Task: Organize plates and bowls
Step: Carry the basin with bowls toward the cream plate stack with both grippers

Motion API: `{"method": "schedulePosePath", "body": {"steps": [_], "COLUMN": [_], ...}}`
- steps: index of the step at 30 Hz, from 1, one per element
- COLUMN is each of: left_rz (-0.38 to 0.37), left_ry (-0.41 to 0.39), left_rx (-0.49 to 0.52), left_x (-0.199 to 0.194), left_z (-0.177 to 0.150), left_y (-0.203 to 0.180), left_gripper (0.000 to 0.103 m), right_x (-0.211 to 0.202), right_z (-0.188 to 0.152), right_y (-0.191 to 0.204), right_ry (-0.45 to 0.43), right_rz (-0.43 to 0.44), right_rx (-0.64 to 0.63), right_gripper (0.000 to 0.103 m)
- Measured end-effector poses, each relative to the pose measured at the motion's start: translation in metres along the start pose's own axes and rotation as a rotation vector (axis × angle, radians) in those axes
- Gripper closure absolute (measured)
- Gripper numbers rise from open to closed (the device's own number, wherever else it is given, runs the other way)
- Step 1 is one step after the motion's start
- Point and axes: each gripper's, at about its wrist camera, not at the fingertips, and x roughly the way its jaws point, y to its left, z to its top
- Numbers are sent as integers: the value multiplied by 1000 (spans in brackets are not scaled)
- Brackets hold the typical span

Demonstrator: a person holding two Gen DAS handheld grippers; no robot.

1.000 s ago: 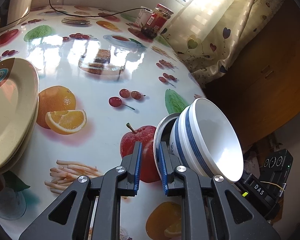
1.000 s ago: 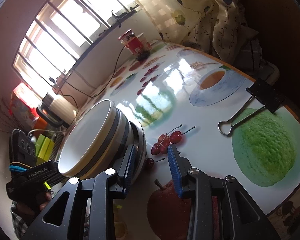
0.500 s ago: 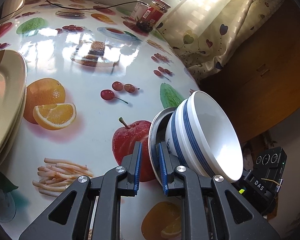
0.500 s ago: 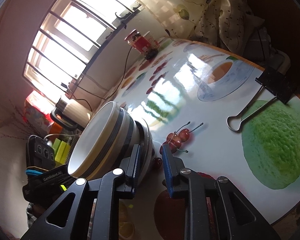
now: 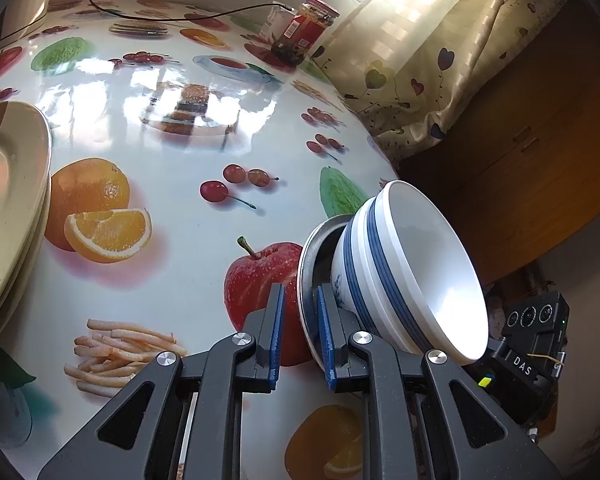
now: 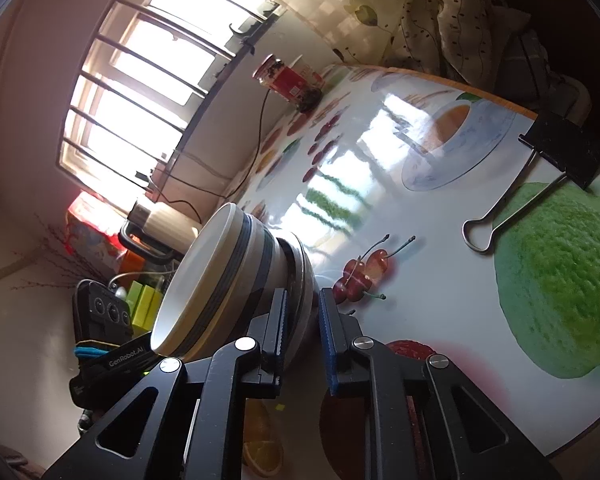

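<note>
Left wrist view: the left gripper (image 5: 300,330) has its blue pads clamped on the rim of a metal dish (image 5: 306,276), which is tilted up on edge over the printed tablecloth (image 5: 188,216). A white bowl with blue bands (image 5: 412,280) sits nested in that dish, its mouth facing right toward the other gripper's black camera block. At the far left edge lies a stack of cream plates (image 5: 8,208), well apart from the bowl. A red-labelled jar (image 5: 310,28) stands at the far side of the table by the curtain (image 5: 412,60), with a black cable running along the far edge.

Right wrist view: the right gripper (image 6: 302,330) has just been closing, and its pads now pinch the opposite rim of the same dish (image 6: 304,280), so both grippers hold it between them with the bowl (image 6: 216,276) still inside. A black binder clip (image 6: 556,160) lies on the right side of the table, well apart from the dish
</note>
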Motion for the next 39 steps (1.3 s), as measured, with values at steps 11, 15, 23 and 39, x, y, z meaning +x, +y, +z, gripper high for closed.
{"method": "schedulePosePath", "body": {"steps": [11, 15, 23, 39], "left_rz": [1, 7, 7, 10], "left_ry": [-5, -6, -6, -6], "left_rx": [16, 22, 22, 23], "left_x": [-2, -2, -2, -3], "left_z": [0, 0, 0, 1], "left_y": [-4, -5, -6, -5], "left_gripper": [92, 92, 93, 93], "right_x": [-1, -1, -1, -1], "right_z": [-2, -2, -2, -1], "right_y": [-3, -2, -3, 1], "right_ry": [-9, -11, -7, -20], "right_rz": [5, 7, 38, 25], "right_rx": [-2, 0, 7, -28], "right_gripper": [87, 87, 93, 94]}}
